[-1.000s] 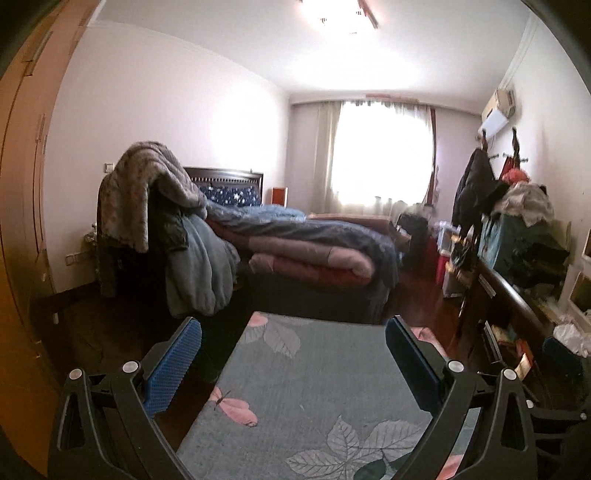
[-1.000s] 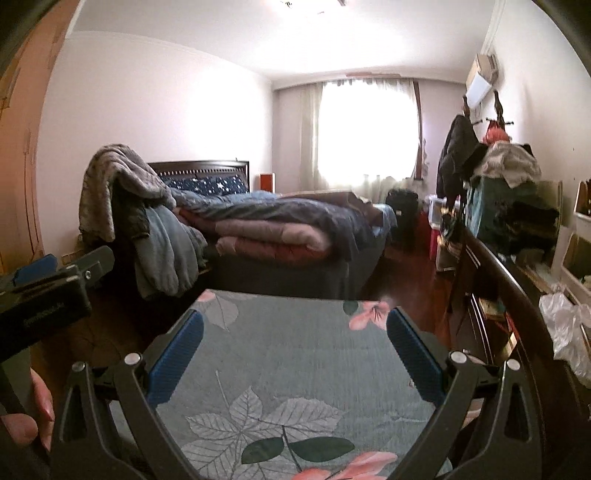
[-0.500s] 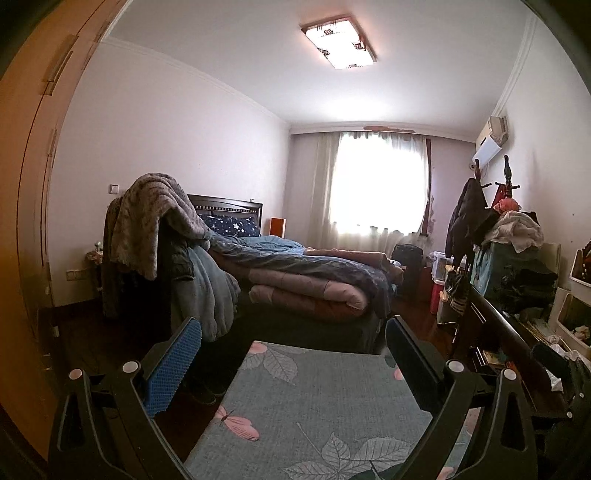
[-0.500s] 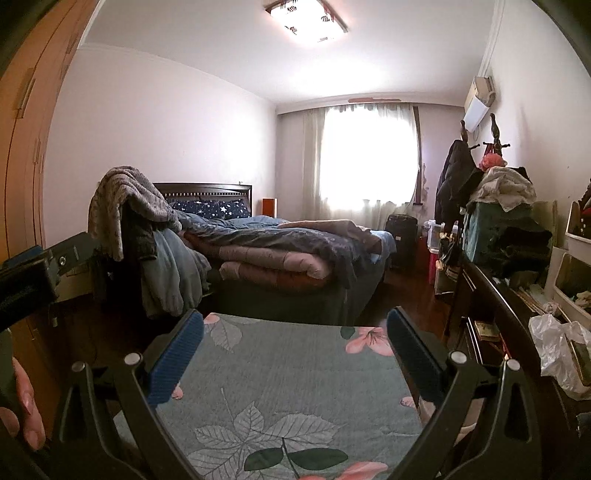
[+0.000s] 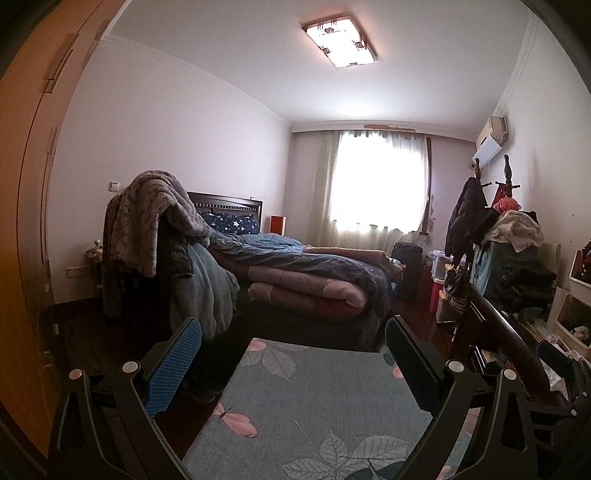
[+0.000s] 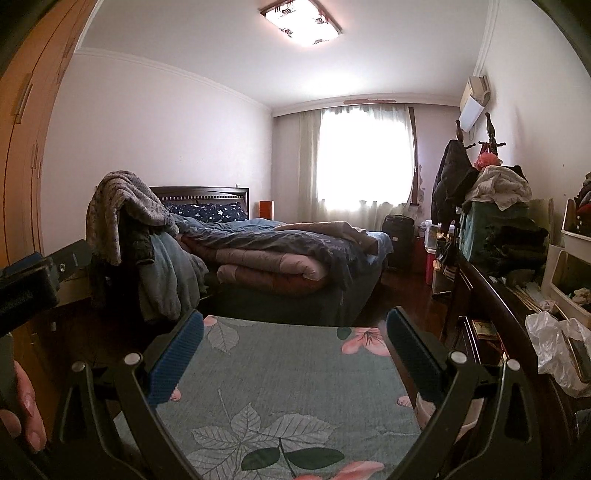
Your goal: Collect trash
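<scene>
Left gripper (image 5: 293, 343) jaws spread above rug (image 5: 314, 398).

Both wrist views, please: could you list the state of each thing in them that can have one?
Left gripper: jaws open, holding nothing.
Right gripper: jaws open, holding nothing.
Ceiling light: on.
Curtains: drawn across the window, daylight showing through.
Bed: unmade, quilts piled up.
Plastic bag: crumpled, lying on the dark wooden furniture at the right.
Rug: lying flat on the floor.

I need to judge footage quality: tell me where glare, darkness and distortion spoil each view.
Left wrist view: the window is blown out white, the floor beside the bed is dark, and the wardrobe bows. Right wrist view: the window and ceiling lamp glare; the corners are black.
</scene>
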The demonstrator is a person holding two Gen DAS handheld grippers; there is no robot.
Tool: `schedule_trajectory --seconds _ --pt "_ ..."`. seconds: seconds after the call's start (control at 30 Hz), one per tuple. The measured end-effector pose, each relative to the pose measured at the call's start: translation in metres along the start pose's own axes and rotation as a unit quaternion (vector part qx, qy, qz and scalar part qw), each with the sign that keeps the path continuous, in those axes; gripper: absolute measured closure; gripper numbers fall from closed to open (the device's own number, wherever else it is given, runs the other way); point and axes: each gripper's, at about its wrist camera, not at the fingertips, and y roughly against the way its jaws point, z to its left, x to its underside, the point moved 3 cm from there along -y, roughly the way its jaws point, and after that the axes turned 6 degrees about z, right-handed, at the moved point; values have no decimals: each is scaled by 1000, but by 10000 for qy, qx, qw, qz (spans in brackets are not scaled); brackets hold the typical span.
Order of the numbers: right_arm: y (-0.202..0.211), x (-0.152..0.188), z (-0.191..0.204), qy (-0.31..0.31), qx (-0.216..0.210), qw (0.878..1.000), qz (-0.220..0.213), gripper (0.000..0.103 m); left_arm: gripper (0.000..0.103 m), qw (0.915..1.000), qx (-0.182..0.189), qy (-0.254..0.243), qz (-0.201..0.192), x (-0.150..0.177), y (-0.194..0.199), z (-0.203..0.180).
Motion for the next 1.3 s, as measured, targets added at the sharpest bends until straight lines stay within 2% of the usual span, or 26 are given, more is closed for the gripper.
schedule_trajectory --seconds 0.43,0.73,0.93,1.07,1.3 --pt "-2 2 -1 -9 -28 10000 63 3 4 9998 -24 90 146 4 -6 1" --pt "-3 4 -2 3 18 10000 50 3 4 9995 119 244 174 5 -3 4" --pt "-1 4 -1 26 44 10000 -20 3 4 9997 119 170 121 4 0 3" --pt "-1 4 -3 12 74 10000 -22 3 4 10000 -5 61 77 4 0 0" --pt "-2 6 -6 -13 112 9999 13 3 4 9999 82 -1 143 4 -4 -6"
